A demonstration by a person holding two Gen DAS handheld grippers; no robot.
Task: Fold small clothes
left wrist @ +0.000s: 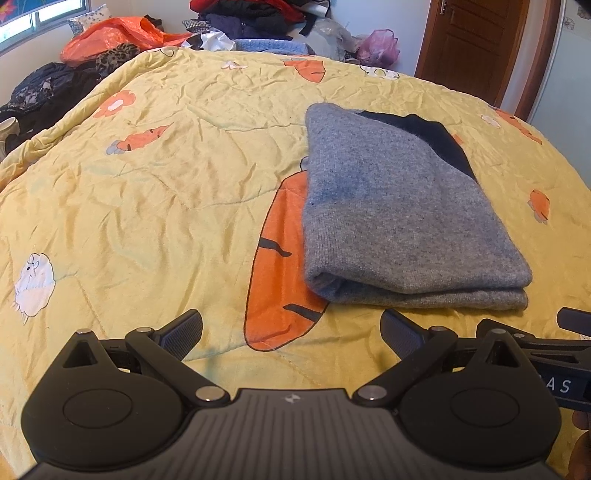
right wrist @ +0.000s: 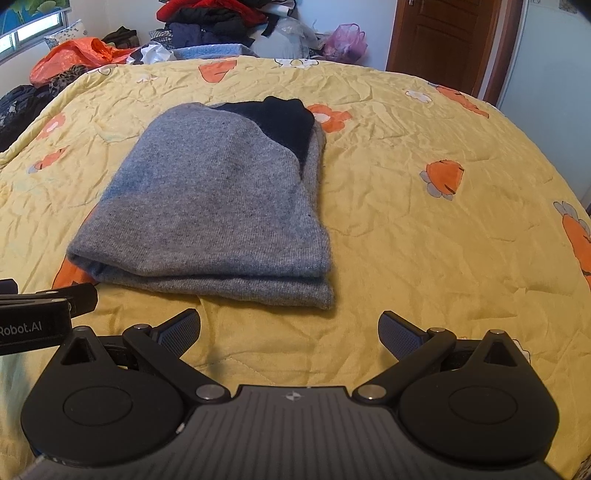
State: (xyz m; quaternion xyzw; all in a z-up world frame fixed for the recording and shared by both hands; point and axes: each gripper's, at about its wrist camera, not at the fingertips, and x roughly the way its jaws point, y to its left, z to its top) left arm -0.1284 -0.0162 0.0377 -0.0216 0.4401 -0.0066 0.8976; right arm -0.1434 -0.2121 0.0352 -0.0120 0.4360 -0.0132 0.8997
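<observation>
From the left wrist camera, the left hand-held gripper [left wrist: 291, 334] sits low in the frame with its 2 black fingers spread wide and nothing between them, hovering over a bed covered by a wrinkled yellow quilt [left wrist: 155, 192] printed with orange carrots and white rabbits. A grey knitted sweater [left wrist: 399, 221] lies folded into a neat stack on the quilt, ahead of the gripper and toward its right side, apart from both fingertips. A dark navy section [left wrist: 436, 142] of the garment shows at the far end of the stack. The sweater partly covers a large printed carrot [left wrist: 280, 280]. Part of the other gripper shows at the right edge. Beyond the bed, a heap of clothes [left wrist: 255, 18], an orange plastic bag [left wrist: 114, 37] and a brown wooden door [left wrist: 476, 48] are visible. From the right wrist camera, the right hand-held gripper [right wrist: 290, 334] is likewise spread wide and empty, its textured pads facing each other above the quilt [right wrist: 424, 240]. The folded grey sweater [right wrist: 218, 210] lies ahead and slightly to the left, near the left finger but not touching it, with its folded edge facing the camera and 2 layers visible. The navy section [right wrist: 284, 122] lies at the far right corner. Part of the left gripper [right wrist: 44, 314] shows at the left edge, with lettering on its body.
</observation>
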